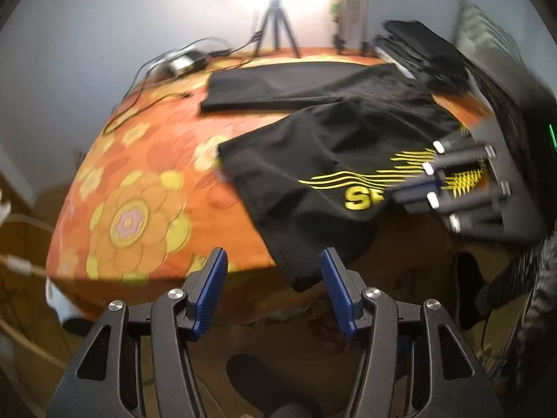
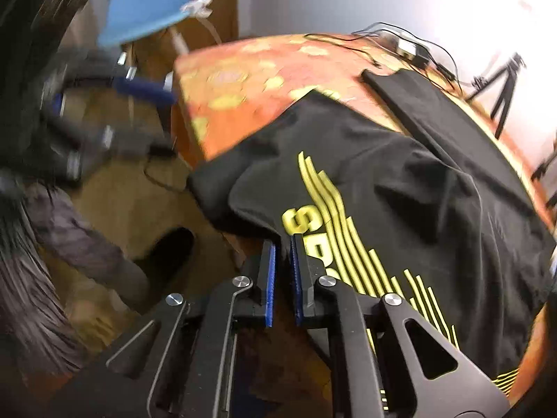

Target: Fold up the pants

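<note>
Black pants (image 1: pixel 313 153) with yellow stripes and lettering lie spread on the orange flowered table (image 1: pixel 139 188); one leg end hangs over the near edge. My left gripper (image 1: pixel 275 261) is open and empty, just below that hanging corner. My right gripper (image 2: pixel 282 240) is shut on the pants' edge (image 2: pixel 278 223) near the yellow lettering at the table's edge. It also shows in the left wrist view (image 1: pixel 400 191) at the right. The left gripper appears blurred in the right wrist view (image 2: pixel 149 94).
A stack of folded black clothes (image 1: pixel 424 52) sits at the table's far right. Cables and a small box (image 1: pixel 181 62) lie at the far left, with tripods (image 1: pixel 278 24) behind. Below the table edge is brown floor (image 2: pixel 132 202) with a dark shoe (image 2: pixel 167 254).
</note>
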Motion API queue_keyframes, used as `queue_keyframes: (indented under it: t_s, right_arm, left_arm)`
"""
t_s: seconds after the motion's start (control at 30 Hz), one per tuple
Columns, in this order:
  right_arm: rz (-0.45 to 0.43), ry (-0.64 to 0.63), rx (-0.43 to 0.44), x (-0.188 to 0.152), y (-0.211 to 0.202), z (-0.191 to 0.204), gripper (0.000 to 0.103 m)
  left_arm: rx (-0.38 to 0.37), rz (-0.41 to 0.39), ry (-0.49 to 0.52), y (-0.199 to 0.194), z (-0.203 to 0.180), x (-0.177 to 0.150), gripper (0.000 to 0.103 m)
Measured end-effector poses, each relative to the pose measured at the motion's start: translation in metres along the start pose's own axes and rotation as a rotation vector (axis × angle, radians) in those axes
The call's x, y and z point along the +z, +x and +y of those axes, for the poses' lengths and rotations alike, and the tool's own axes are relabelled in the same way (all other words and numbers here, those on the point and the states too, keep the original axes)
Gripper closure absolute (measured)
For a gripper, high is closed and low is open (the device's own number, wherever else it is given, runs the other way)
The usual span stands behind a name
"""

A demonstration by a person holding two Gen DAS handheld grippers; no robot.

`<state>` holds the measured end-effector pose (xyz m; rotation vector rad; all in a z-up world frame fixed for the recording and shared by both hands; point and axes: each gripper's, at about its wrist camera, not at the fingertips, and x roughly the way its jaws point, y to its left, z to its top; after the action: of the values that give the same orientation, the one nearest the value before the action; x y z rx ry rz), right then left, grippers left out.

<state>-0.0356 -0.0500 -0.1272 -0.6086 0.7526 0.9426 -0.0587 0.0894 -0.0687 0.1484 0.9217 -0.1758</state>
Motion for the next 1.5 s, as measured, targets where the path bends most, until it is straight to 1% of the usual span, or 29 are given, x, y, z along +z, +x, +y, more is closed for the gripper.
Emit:
queue_keyframes:
  t_s: [0.07, 0.2, 0.3, 0.37, 0.47, 0.5, 0.53, 0.57, 0.6, 0.63, 0.7, 0.8, 0.83, 0.87, 0.9, 0.93, 0.97, 1.03, 1.1, 1.17, 1.33, 1.5]
  right_arm:
    - [-0.013, 0.069, 0.024, 0.006, -0.003, -0.015, 0.095]
    - [-0.018, 0.161, 0.059, 0.015, -0.002, -0.035, 0.096]
    - [-0.019, 0.215, 0.086, 0.019, 0.001, -0.045, 0.096]
    - [-0.018, 0.244, 0.101, 0.021, 0.002, -0.052, 0.096]
    - [-0.023, 0.274, 0.113, 0.021, 0.002, -0.058, 0.096]
    - [-0.025, 0.281, 0.116, 0.022, 0.001, -0.060, 0.096]
    - [-0.027, 0.290, 0.121, 0.022, 0.001, -0.061, 0.096]
    - [-0.029, 0.297, 0.126, 0.020, 0.000, -0.063, 0.096]
    - [-0.031, 0.304, 0.131, 0.020, -0.002, -0.064, 0.096]
    - [-0.033, 0.308, 0.133, 0.018, -0.003, -0.064, 0.096]
    - [-0.034, 0.309, 0.137, 0.017, -0.005, -0.065, 0.096]
    - [-0.038, 0.308, 0.150, 0.012, -0.010, -0.064, 0.096]
    - [-0.043, 0.310, 0.151, 0.010, -0.013, -0.064, 0.094]
    - [-0.045, 0.311, 0.153, 0.007, -0.017, -0.065, 0.090]
    - [-0.053, 0.308, 0.146, 0.004, -0.023, -0.066, 0.087]
    - [-0.062, 0.301, 0.133, 0.000, -0.028, -0.067, 0.074]
    - [-0.072, 0.289, 0.109, -0.005, -0.035, -0.068, 0.057]
    - [-0.085, 0.258, 0.058, -0.016, -0.049, -0.067, 0.041]
    - [-0.081, 0.210, 0.020, -0.030, -0.063, -0.065, 0.040]
    - [-0.065, 0.169, -0.032, -0.047, -0.074, -0.064, 0.039]
    - [0.026, 0.087, -0.133, -0.092, -0.079, -0.063, 0.039]
    - [0.083, 0.033, -0.184, -0.107, -0.071, -0.058, 0.039]
  left_arm:
    - [-0.004, -0.007, 0.064, 0.003, -0.011, 0.003, 0.048]
    - [-0.011, 0.003, 0.167, 0.015, -0.033, 0.009, 0.048]
    - [-0.030, 0.022, 0.202, 0.026, -0.045, 0.011, 0.048]
    - [-0.026, 0.037, 0.227, 0.036, -0.053, 0.012, 0.048]
    - [-0.031, 0.061, 0.210, 0.048, -0.055, 0.014, 0.048]
    - [-0.020, 0.068, 0.209, 0.052, -0.055, 0.015, 0.048]
    - [-0.005, 0.075, 0.210, 0.057, -0.054, 0.015, 0.050]
    - [-0.012, 0.074, 0.206, 0.059, -0.053, 0.015, 0.067]
    - [-0.040, 0.066, 0.188, 0.059, -0.050, 0.016, 0.081]
    - [-0.046, 0.074, 0.163, 0.060, -0.046, 0.018, 0.097]
    - [-0.063, 0.054, 0.111, 0.057, -0.037, 0.019, 0.097]
    - [-0.080, 0.004, 0.033, 0.045, -0.021, 0.024, 0.099]
    - [-0.077, -0.019, 0.017, 0.039, -0.016, 0.026, 0.099]
    - [-0.074, -0.036, 0.008, 0.035, -0.014, 0.027, 0.099]
    - [-0.072, -0.052, 0.000, 0.032, -0.011, 0.028, 0.099]
    - [-0.072, -0.067, -0.009, 0.028, -0.008, 0.030, 0.099]
    - [-0.068, -0.081, -0.016, 0.025, -0.006, 0.031, 0.099]
    - [-0.069, -0.106, -0.030, 0.020, 0.000, 0.034, 0.099]
    - [-0.070, -0.127, -0.040, 0.017, 0.003, 0.035, 0.099]
    - [-0.074, -0.131, -0.045, 0.020, 0.005, 0.038, 0.099]
    - [-0.073, -0.148, -0.055, 0.019, 0.006, 0.041, 0.100]
    - [-0.072, -0.194, -0.094, 0.010, 0.012, 0.050, 0.100]
